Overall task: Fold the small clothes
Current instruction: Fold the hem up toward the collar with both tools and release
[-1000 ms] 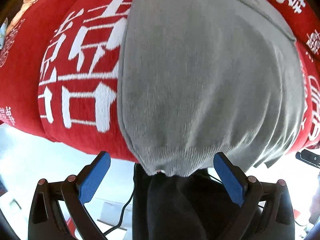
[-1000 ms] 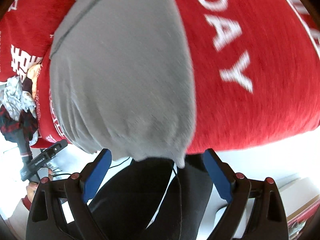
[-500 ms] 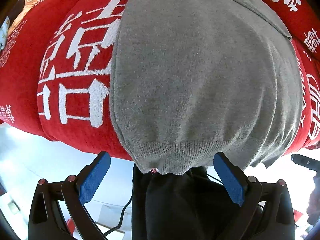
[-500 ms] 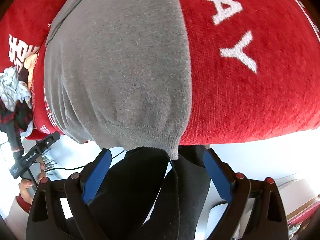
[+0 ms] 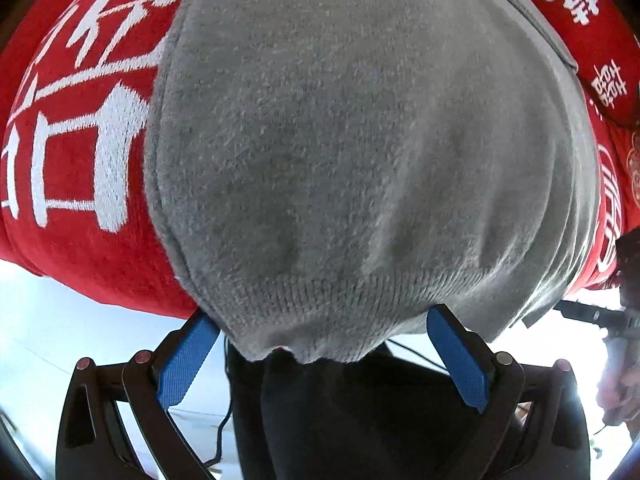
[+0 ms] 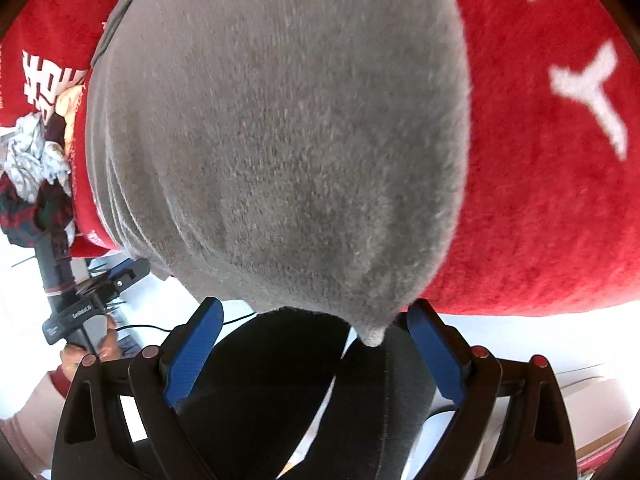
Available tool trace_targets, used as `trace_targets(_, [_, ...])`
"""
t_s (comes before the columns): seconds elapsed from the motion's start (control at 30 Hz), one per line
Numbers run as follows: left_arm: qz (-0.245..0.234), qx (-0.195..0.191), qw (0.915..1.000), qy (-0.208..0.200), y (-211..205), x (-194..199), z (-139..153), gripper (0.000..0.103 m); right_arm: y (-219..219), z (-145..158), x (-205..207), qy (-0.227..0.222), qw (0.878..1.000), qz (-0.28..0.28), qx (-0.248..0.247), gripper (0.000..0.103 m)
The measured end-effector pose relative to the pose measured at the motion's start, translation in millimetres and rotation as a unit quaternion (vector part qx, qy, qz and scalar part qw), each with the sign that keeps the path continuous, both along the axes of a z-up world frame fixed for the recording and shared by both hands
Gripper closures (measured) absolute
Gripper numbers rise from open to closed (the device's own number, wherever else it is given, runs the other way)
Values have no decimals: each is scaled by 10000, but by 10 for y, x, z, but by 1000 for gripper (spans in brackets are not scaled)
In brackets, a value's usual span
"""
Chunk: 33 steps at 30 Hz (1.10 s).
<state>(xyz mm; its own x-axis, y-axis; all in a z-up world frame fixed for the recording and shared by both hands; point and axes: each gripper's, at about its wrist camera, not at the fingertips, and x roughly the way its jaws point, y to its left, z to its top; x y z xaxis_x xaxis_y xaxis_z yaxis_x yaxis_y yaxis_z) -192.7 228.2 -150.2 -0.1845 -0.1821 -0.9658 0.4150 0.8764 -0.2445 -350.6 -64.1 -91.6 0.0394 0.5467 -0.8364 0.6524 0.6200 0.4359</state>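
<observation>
Close up, the grey knit garment lies flat on the red printed cloth, its ribbed hem hanging over the near edge. The left gripper has its jaws spread wide, blue pads at either side of the hem, gripping nothing. The right gripper is likewise released, the garment's corner dipping between its pads. Black fabric sits below each gripper, and a rumpled pile of clothes sits far left in the right wrist view
</observation>
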Motion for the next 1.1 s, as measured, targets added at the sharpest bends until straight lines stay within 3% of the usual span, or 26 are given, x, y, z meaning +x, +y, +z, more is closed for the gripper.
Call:
trace_targets(0.03, [73, -27, 10000, -5, 20, 2, 0, 6, 13, -8, -18, -19, 10000, -24, 44, 9])
trace_targets(0.07, [132, 11, 9999, -13, 46, 2, 1, 14, 23, -5, -43, -56, 9999, -87, 74, 20])
trace_targets(0.1, [151, 7, 9999, 2, 56, 7, 18, 26, 24, -1, -67, -66, 9998, -150, 84, 48])
trace_targets(0.13, [176, -71, 9998, 78, 98, 2, 29, 34, 22, -9, -98, -12, 9997, -238, 69, 67])
trace_targets(0.17, [171, -151, 9996, 153, 128, 6, 37, 57, 15, -16, -129, 48, 9994, -342, 76, 95])
trace_targets(0.2, [118, -300, 9991, 282, 160, -1, 47, 86, -1, -2, -164, 4, 9986, -506, 152, 95])
trace_targets(0.23, [67, -495, 9979, 401, 187, -12, 60, 88, -13, 35, -189, -105, 9976, -646, 239, 95])
trace_targets(0.43, [121, -1274, 9914, 284, 191, 169, 607, 87, -124, 603, -96, -1103, 9848, -1171, 651, 96])
trace_targets(0.73, [352, -2281, 9720, -451, -211, 1327, 1385, 88, -800, 1303, 740, -2355, 9510, -1940, 495, 96])
trace_targets(0.83, [305, -2418, 9678, -631, -334, 1735, 1526, 90, -919, 1469, 1018, -2571, 9429, -2078, 400, 96])
trace_targets(0.87, [284, -2460, 9667, -645, -387, 1846, 1577, 103, -983, 1516, 1124, -2637, 9396, -2156, 340, 96])
trace_targets(0.97, [155, -2417, 9677, -701, -609, 2161, 1608, 103, -1119, 1620, 1353, -2728, 9330, -2340, 171, 96])
trace_targets(1.1, [-279, -1661, 9774, -1278, -855, 2343, 1553, 102, -1263, 1566, 1654, -2468, 9445, -2159, -192, 96])
